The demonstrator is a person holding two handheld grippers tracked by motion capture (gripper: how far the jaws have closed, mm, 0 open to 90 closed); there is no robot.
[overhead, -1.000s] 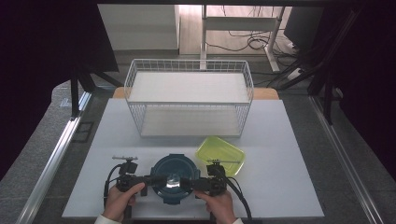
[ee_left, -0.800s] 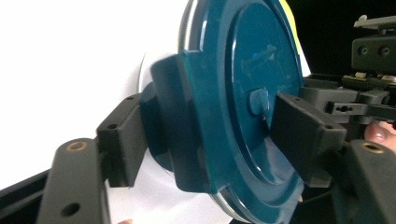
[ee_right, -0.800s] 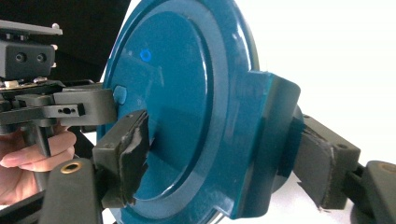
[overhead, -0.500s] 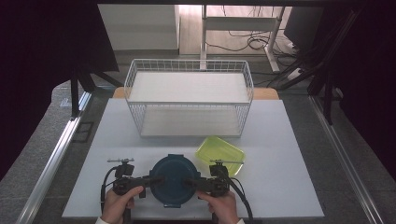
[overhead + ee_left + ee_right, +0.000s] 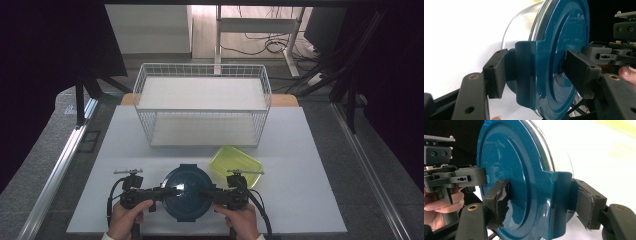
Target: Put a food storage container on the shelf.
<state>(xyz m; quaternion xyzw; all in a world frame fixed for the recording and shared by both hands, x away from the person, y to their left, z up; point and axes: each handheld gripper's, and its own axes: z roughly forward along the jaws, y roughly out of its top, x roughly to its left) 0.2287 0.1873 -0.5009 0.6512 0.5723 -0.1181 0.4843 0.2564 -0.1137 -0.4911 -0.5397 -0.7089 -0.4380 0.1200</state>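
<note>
The round container with the blue lid (image 5: 184,199) sits on the near part of the white table (image 5: 310,200), between your two hands; its clear body (image 5: 520,23) is below the lid, and a clip tab hangs down on each side. Your left hand-held gripper (image 5: 161,192) has its jaws over the left clip (image 5: 524,75); they have just been closing, and one pad (image 5: 496,72) now touches the clip from outside while the other lies on the lid top. Your right hand-held gripper (image 5: 206,193) does the same on the right clip (image 5: 561,202); its jaws also have just been closing, and its worn pads press on lid and clip. Compared with a second ago, the container stays in the same place; only the grip became tighter. I judge that you now have both clips held, so the next move is lifting or unlatching. Behind stands the green lid (image 5: 235,164), then the white wire basket (image 5: 202,107).
</note>
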